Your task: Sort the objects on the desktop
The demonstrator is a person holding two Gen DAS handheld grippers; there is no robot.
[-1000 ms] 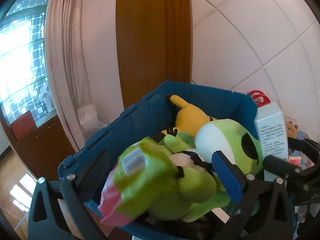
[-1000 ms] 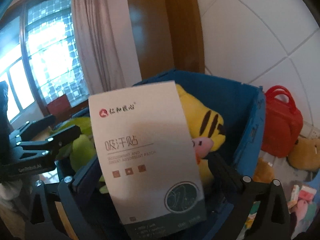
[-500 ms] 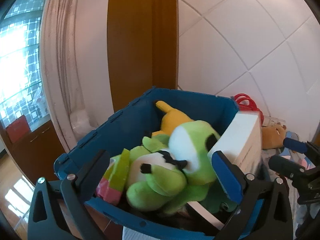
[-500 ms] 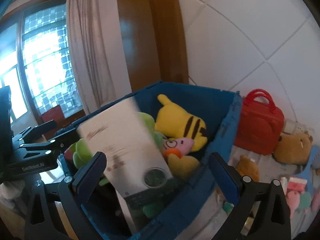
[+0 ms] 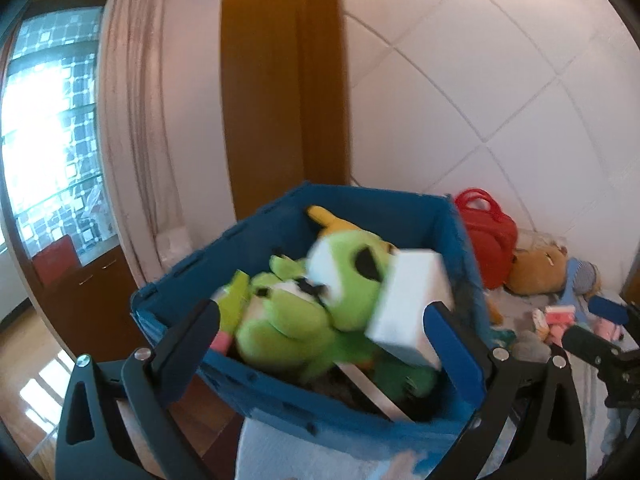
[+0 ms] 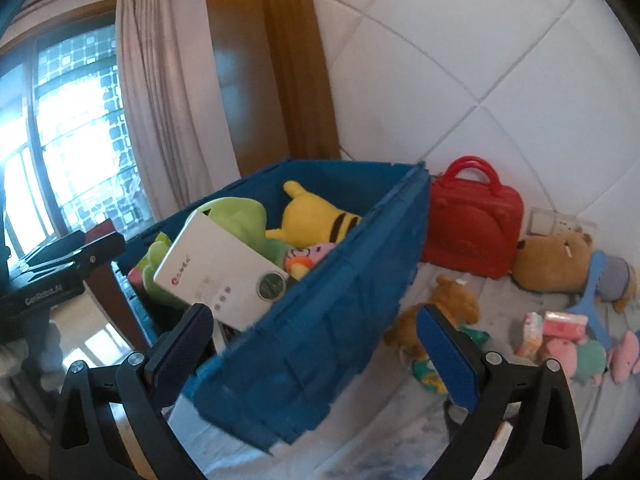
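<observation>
Blue crate (image 6: 320,320): a folding plastic bin on the cloth-covered desktop, already heaped with plush toys.
White carton (image 6: 224,268): lies tilted on top of the heap inside the crate, one end propped on the green plush (image 5: 304,312), the other low by the near wall. Printed face up.
Carton handling: judged light, stiff card with smooth faces; it could slide off the soft pile. Best taken across its thin sides near the middle.
Plush handling: soft, squashy, forgiving; pinch a limb or the body.
Right gripper (image 6: 316,344): jaws spread wide, nothing between them, just in front of the crate.
Left gripper (image 5: 320,332): jaws also wide apart and empty, facing the crate.
Loose items: brown bear (image 6: 552,260), red handbag (image 6: 472,220) and small toys (image 6: 568,340) lie on the cloth beside the crate.
</observation>
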